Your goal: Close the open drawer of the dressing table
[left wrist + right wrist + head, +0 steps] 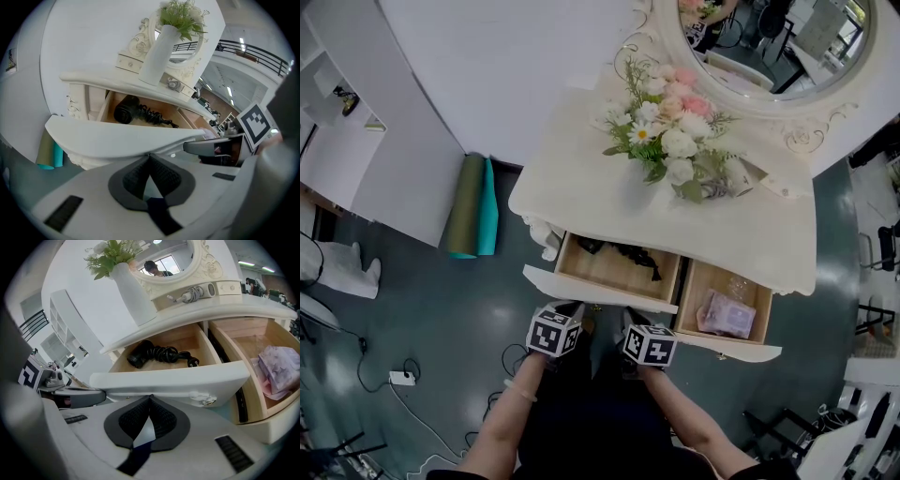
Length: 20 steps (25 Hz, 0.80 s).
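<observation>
The cream dressing table [581,192] has two drawers pulled out. The left drawer [598,292] holds a black hair dryer [619,251] with a coiled cord. Both grippers sit at its white front panel. My left gripper [555,326] is shut with nothing in it; in the left gripper view its tips [150,155] meet right under the panel [122,136]. My right gripper [650,342] is also shut and empty, its tips [150,397] against the same panel [178,378], left of a small knob [206,399]. The right drawer [741,349] holds a pink bag [727,314].
A white vase of flowers [670,131] and an oval mirror [769,42] stand on the tabletop. Rolled mats [473,206] lean at the table's left. A power strip [401,378] with cable lies on the dark floor to my left.
</observation>
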Tool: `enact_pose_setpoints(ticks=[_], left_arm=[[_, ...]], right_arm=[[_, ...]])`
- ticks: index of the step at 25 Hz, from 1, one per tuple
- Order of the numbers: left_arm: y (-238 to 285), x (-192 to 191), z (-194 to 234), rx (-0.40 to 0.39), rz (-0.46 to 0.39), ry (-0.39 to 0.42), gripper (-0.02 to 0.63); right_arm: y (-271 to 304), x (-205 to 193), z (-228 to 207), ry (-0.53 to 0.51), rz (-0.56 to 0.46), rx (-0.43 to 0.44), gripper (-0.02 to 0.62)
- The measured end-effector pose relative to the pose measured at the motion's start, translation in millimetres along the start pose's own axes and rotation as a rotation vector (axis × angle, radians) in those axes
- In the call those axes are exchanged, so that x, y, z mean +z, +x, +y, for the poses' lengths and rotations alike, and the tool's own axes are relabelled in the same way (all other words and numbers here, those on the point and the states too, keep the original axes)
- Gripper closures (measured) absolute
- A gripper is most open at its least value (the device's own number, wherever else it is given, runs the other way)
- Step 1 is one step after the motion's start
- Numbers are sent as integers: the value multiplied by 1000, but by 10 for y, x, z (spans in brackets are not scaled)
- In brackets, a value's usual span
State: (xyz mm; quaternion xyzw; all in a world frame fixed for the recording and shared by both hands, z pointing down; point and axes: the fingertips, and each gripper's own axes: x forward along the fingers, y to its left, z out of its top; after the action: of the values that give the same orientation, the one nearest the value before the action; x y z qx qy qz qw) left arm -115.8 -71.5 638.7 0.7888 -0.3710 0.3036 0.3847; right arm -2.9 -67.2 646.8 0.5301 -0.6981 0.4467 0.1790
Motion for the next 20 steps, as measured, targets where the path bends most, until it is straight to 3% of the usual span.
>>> enact_pose_setpoints(ticks=[20], left_arm=[[149,191,-38,-14,8,19,597]], right_arm=[[96,169,-70,2,-4,-1,569]])
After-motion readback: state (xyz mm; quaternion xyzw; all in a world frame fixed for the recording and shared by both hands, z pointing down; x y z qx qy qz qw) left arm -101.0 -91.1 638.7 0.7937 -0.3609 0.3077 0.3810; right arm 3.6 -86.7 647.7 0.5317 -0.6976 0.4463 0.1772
